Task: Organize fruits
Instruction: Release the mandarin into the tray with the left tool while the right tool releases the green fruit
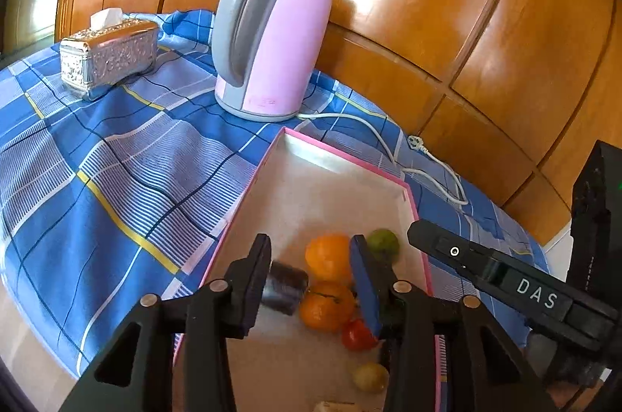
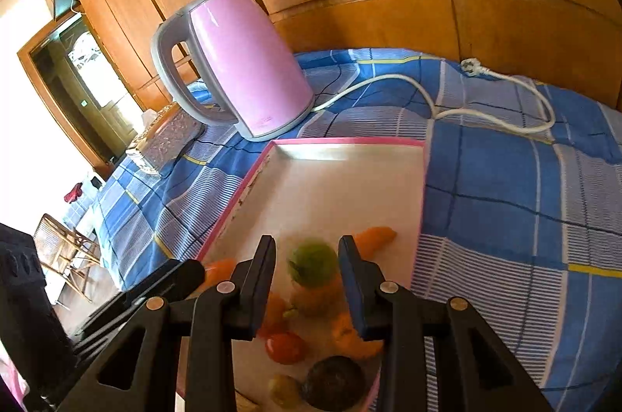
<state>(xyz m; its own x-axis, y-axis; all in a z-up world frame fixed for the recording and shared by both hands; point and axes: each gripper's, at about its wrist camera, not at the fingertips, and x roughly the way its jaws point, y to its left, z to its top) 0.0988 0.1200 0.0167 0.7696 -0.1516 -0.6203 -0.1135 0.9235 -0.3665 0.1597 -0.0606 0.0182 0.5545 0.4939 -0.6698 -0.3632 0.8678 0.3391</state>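
Already, in the left wrist view, the fruits [image 1: 328, 289] sit clustered in the near end of the tray [image 1: 248, 186]; the left gripper [image 1: 311, 279] hangs wide above them, empty. From the right wrist view, the right gripper [image 2: 307, 279] gapes wide over the green fruit [image 2: 313, 264], holding nothing; sorting looks unfinished.

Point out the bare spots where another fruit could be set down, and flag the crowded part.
The pink tray's far half toward the kettle is bare. So is the cloth left of the tray, below the tissue box. The near end is crowded: oranges, a tomato, green fruit.
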